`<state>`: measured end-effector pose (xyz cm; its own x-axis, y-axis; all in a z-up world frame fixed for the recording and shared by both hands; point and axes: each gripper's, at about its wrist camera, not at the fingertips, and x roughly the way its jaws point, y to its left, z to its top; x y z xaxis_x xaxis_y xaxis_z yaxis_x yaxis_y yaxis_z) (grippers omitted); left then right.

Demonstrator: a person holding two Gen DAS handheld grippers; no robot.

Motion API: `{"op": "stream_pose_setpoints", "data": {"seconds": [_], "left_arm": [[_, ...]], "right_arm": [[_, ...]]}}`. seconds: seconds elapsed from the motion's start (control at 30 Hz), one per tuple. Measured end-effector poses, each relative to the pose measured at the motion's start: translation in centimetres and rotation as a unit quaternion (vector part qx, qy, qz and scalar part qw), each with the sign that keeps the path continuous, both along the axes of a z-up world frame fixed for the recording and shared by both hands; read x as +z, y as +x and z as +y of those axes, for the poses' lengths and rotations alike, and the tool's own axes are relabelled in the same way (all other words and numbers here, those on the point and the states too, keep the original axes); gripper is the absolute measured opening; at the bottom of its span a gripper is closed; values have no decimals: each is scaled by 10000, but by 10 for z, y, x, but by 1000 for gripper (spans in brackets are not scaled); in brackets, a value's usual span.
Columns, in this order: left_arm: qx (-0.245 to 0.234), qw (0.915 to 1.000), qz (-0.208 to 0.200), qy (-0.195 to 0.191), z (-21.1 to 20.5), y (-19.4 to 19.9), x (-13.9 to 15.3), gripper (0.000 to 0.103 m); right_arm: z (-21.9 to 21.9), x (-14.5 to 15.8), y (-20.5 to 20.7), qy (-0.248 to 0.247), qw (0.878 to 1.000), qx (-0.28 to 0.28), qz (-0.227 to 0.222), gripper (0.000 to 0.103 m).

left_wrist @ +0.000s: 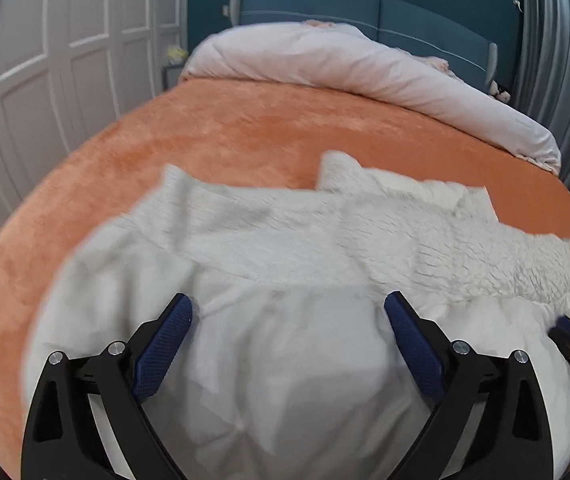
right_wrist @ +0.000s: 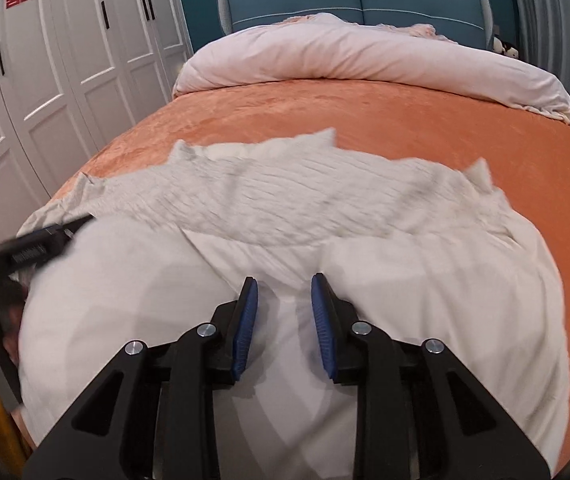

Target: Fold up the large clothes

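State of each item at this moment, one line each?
Left gripper: open wide, holding nothing, above the garment.
Right gripper: partly open, nothing between its fingers.
White garment: spread on the bed, rumpled, not neatly folded.
Pink duvet: rolled back at the headboard end.
Wardrobe doors: closed.

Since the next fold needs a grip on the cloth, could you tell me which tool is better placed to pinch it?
Probably the right tool: its jaws are narrower over a crease in the white garment. The left tool is spread wide above it.
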<state>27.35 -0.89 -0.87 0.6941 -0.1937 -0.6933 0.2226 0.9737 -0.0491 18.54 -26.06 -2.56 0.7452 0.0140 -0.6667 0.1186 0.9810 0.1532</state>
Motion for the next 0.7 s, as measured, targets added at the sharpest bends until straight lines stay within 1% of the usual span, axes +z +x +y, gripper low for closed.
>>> {"op": "stream_pose_setpoints", "data": {"seconds": [0.07, 0.1, 0.13, 0.17, 0.2, 0.3, 0.37, 0.43, 0.47, 0.5, 0.57, 0.63, 0.67, 0.7], "left_arm": [[224, 9996, -186, -57, 19, 0, 17, 96], [325, 9991, -231, -117, 28, 4, 23, 95], [415, 9987, -236, -186, 36, 8, 28, 95], [532, 9981, -190, -253, 46, 17, 31, 95], [627, 9976, -136, -264, 52, 26, 31, 95], [817, 9965, 60, -183, 62, 50, 23, 94], [883, 9958, 207, -153, 64, 59, 13, 94], [924, 9951, 351, -74, 63, 66, -1, 94], [924, 9950, 373, -34, 61, 67, -5, 94], [922, 9950, 391, 4, 60, 68, -11, 94], [936, 9948, 395, 0, 60, 68, -17, 94], [958, 9945, 412, -34, 61, 70, -21, 95], [966, 9943, 436, -70, 62, 71, -24, 96], [970, 9942, 452, -101, 63, 72, -25, 96]], "right_arm": [[-4, 6, -2, -73, 9999, -39, 66, 26], [-5, 16, -1, -142, 9998, -97, 65, 28], [-5, 25, 0, -147, 9998, -116, -2, 29], [-5, 39, 7, -61, 9999, -75, -141, 29], [-7, 47, 13, 37, 9998, -14, -211, 29], [2, 73, 60, 301, 9988, 239, -313, 29], [13, 77, 95, 406, 9980, 419, -228, 29], [30, 69, 141, 331, 9976, 605, 83, 29], [36, 64, 156, 343, 9969, 653, 263, 29], [41, 52, 177, 449, 9950, 711, 535, 29], [49, 31, 201, 650, 9904, 772, 942, 29], [58, 5, 216, 602, 9861, 786, 1334, 29], [61, -5, 219, 557, 9849, 815, 1425, 26], [62, -13, 219, 529, 9849, 811, 1435, 15]]}}
